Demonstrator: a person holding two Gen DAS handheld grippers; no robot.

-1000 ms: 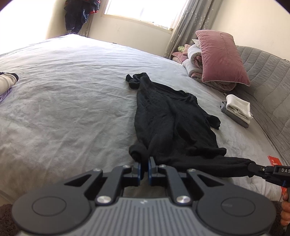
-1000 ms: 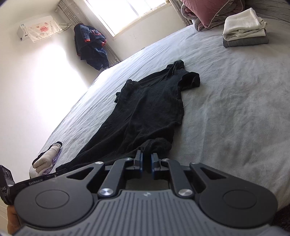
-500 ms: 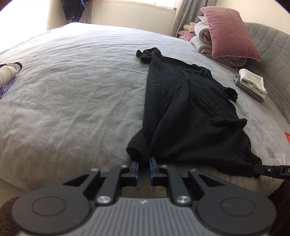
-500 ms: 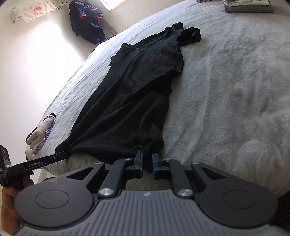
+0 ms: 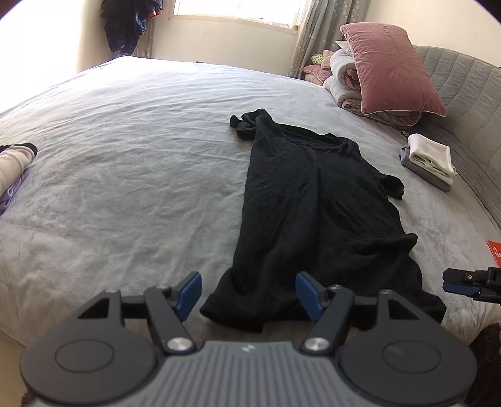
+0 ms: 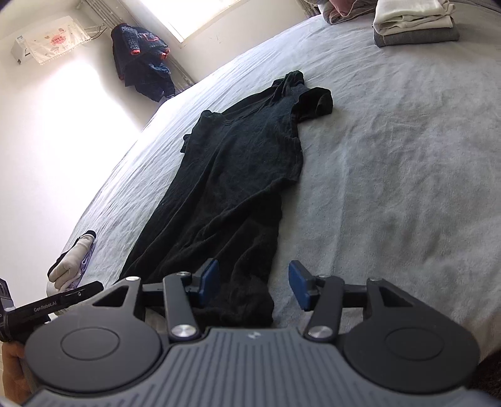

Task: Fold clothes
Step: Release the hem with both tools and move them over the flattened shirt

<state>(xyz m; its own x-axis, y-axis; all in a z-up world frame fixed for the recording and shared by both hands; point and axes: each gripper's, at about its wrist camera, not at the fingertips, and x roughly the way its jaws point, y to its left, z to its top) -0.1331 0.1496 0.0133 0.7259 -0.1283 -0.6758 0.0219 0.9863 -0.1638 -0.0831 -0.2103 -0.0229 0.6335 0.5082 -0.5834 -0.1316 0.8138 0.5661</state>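
Observation:
A black T-shirt (image 5: 316, 200) (image 6: 238, 175) lies stretched out lengthwise on the grey bed (image 5: 125, 175), collar end far, hem at the near edge. My left gripper (image 5: 247, 296) hovers over the hem's left corner, its jaws opening; the cloth lies between the blue pads (image 5: 189, 294) untouched. My right gripper (image 6: 253, 285) stands over the hem's right corner, its jaws opening too, and that corner rests loose between its pads (image 6: 299, 289). In the left wrist view the right gripper's tip (image 5: 463, 283) shows at the right edge. The left gripper's finger (image 6: 56, 302) appears low on the left in the right wrist view.
A folded white and grey stack (image 5: 429, 161) (image 6: 413, 23) sits near the grey headboard (image 5: 463, 103). A pink pillow (image 5: 391, 69) leans on rolled quilts. Cream and purple clothes (image 5: 14, 169) (image 6: 73, 261) lie at the bed's left edge. Dark garments (image 6: 141, 62) hang by the window. A red card (image 5: 494, 252) lies at the right.
Both grippers went from shut on the hem corners to open, letting the shirt drop flat on the bed. The shirt was pulled toward the near edge and straightened before release.

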